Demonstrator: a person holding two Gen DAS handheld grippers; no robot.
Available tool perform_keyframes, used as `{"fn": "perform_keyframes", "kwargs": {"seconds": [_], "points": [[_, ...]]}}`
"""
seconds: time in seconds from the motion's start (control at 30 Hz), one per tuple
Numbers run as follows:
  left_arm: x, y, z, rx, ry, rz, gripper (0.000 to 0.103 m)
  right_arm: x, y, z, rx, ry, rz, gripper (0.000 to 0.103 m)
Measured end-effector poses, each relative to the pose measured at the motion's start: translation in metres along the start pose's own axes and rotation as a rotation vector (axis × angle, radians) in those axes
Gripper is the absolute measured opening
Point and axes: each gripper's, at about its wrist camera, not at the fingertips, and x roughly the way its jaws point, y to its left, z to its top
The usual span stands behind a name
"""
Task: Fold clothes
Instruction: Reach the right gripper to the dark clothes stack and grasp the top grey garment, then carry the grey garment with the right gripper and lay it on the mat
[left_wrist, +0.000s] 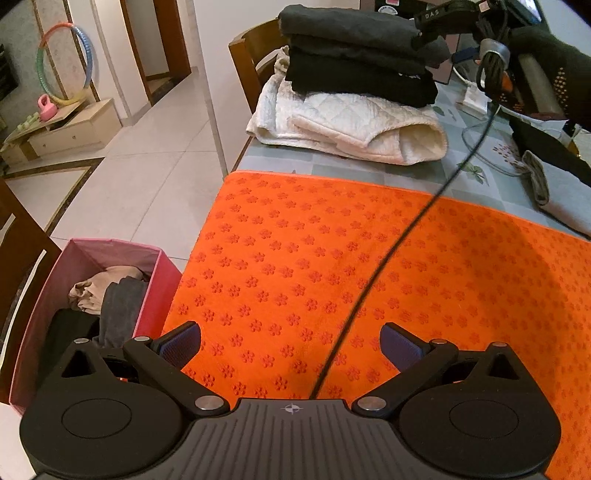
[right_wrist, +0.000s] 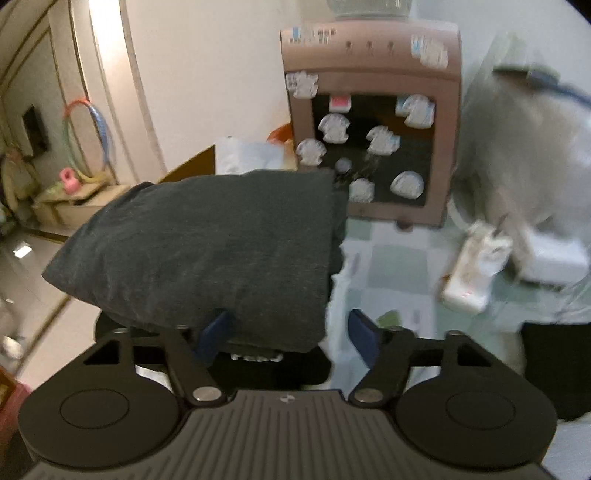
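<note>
An orange flower-patterned mat covers the near table, and my left gripper hovers open over its near edge with nothing between its fingers. Behind the mat, dark folded garments are stacked on a white quilted garment. In the left wrist view my right gripper, held by a gloved hand, is at the stack's top right corner. My right gripper is open around the near corner of the top dark grey folded garment. Its left finger is tucked under the cloth and its right finger stands apart from it.
A pink fabric box with loose clothes stands on the floor left of the table. A black cable hangs across the mat. Another dark garment lies at the right. A water dispenser, power strip and chair are nearby.
</note>
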Motion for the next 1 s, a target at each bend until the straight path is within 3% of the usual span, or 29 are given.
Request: {"fn": "perform_keyframes", "kwargs": {"seconds": [0.07,0.1,0.17,0.37,0.6,0.83,1.0], "points": [[0.0,0.001,0.0,-0.009,0.003,-0.006,0.101,0.003,-0.003,0.0,0.015,0.007,0.059,0.041],[-0.001,0.002,-0.001,-0.013,0.004,-0.01,0.1,-0.001,-0.002,0.0,0.008,-0.005,0.066,0.021],[-0.003,0.003,-0.001,-0.02,0.004,-0.019,0.095,-0.014,0.002,0.0,-0.021,-0.036,0.09,0.016],[-0.019,0.005,-0.002,-0.031,-0.026,-0.041,0.086,-0.087,0.028,0.006,-0.098,-0.135,0.183,0.014],[-0.047,0.012,-0.016,-0.019,-0.089,-0.043,0.083,-0.198,0.047,-0.022,-0.125,-0.172,0.273,0.013],[-0.065,0.002,-0.046,0.097,-0.115,-0.104,0.082,-0.293,0.036,-0.11,-0.035,-0.075,0.281,0.013],[-0.081,-0.031,-0.072,0.291,-0.143,-0.265,0.082,-0.341,0.028,-0.191,0.064,0.025,0.228,0.013]]}}
